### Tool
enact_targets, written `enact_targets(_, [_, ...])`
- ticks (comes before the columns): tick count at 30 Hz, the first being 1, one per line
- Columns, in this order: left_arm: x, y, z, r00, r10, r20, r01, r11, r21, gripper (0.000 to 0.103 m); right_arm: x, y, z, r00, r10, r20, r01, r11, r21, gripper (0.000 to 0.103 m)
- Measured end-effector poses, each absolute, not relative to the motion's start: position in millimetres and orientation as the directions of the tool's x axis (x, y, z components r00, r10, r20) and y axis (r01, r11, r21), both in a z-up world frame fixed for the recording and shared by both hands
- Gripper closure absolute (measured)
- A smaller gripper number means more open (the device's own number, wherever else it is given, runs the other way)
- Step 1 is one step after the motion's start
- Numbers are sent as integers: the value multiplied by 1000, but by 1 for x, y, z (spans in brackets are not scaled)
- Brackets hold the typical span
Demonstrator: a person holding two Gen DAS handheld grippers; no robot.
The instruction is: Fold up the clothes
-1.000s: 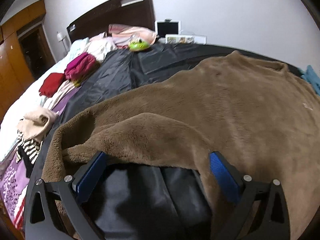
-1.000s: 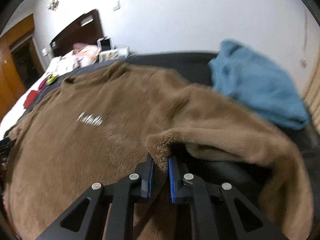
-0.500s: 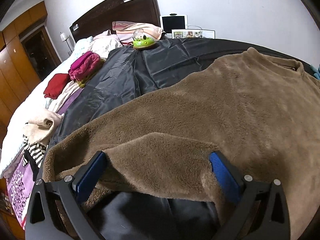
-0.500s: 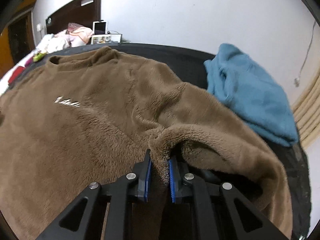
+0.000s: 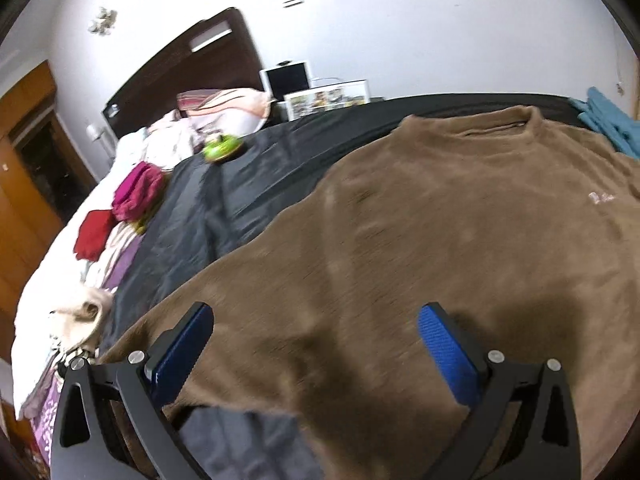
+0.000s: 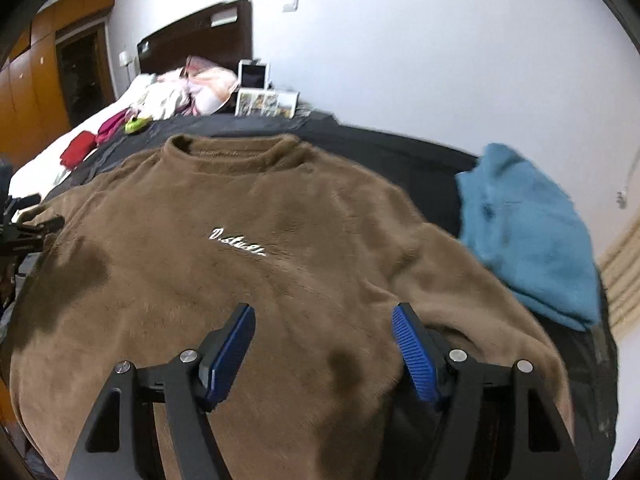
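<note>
We see the brown fleece sweatshirt (image 6: 248, 248) lying flat on the black sheet (image 5: 224, 200), below and ahead of our left gripper (image 5: 316, 340), spread wide, and our right gripper (image 6: 324, 344), just opened and holding nothing.

Fuzzy brown sweatshirt (image 6: 280, 280) hem cut off below right gripper (image 6: 324, 344); white chest lettering (image 6: 238, 242) beyond it blurred, unreadable.
</note>
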State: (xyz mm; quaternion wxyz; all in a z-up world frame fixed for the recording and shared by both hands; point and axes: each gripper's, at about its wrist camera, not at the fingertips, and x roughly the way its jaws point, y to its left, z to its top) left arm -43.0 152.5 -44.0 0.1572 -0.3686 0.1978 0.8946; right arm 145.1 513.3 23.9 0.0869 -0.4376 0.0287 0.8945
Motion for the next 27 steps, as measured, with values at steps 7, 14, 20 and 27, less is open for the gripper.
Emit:
enact_targets(7, [-62, 179, -64, -615, 143, -776, -454, -868, 200, 0, 118, 538, -28, -528, 48, -848, -198, -978, 67, 30])
enact_targets(14, [-75, 168, -84, -560, 178, -809, -442, -890, 111, 0, 130, 533, -34, -546, 84, -834, -135, -991, -12, 30])
enact_targets(20, [-74, 166, -85, -556, 186, -810, -442, -891, 99, 0, 130, 530, -35, -558, 101, -824, -144, -989, -23, 26])
enact_targets(27, [-77, 159, -87, -524, 216, -824, -430, -902, 37, 0, 130, 528, -35, -567, 108, -817, -148, -989, -28, 23])
